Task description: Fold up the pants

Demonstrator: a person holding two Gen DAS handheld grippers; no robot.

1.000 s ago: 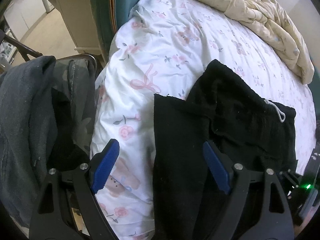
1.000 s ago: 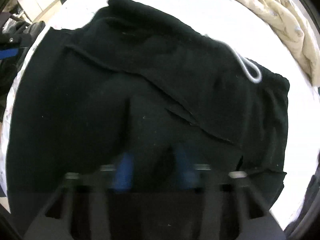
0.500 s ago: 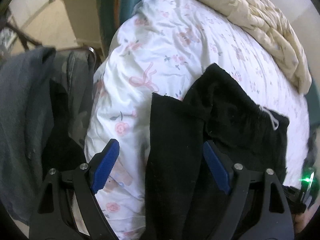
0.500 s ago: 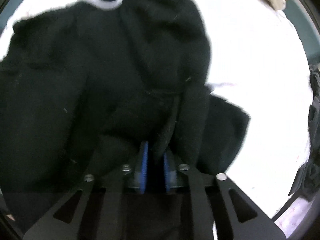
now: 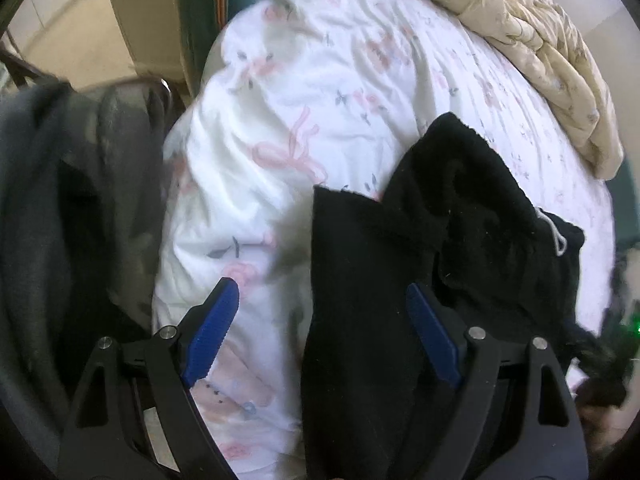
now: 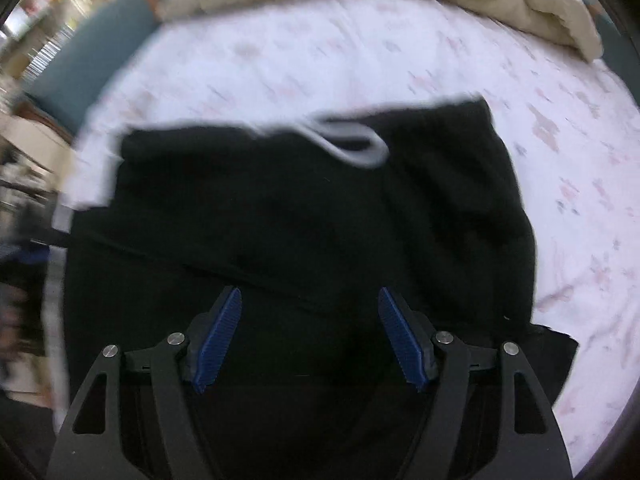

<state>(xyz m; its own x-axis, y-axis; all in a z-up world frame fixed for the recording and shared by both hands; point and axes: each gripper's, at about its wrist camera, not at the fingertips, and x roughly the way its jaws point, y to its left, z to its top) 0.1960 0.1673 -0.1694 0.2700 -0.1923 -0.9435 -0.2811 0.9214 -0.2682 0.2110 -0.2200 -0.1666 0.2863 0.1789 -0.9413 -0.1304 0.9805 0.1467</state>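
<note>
Folding is only partly done: pants (image 6: 304,224) are bunched in layers on the bed (image 5: 320,80), nothing's held, both tools (image 5: 322,334) (image 6: 310,338) are spread wide.

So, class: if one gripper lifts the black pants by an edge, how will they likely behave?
The pants look floppy: they lie in soft folds and bunch up on the bed, so they would likely drape and sag. The fleecy-looking surface suggests they will not slip easily. The loose drawstring would probably dangle.
</note>
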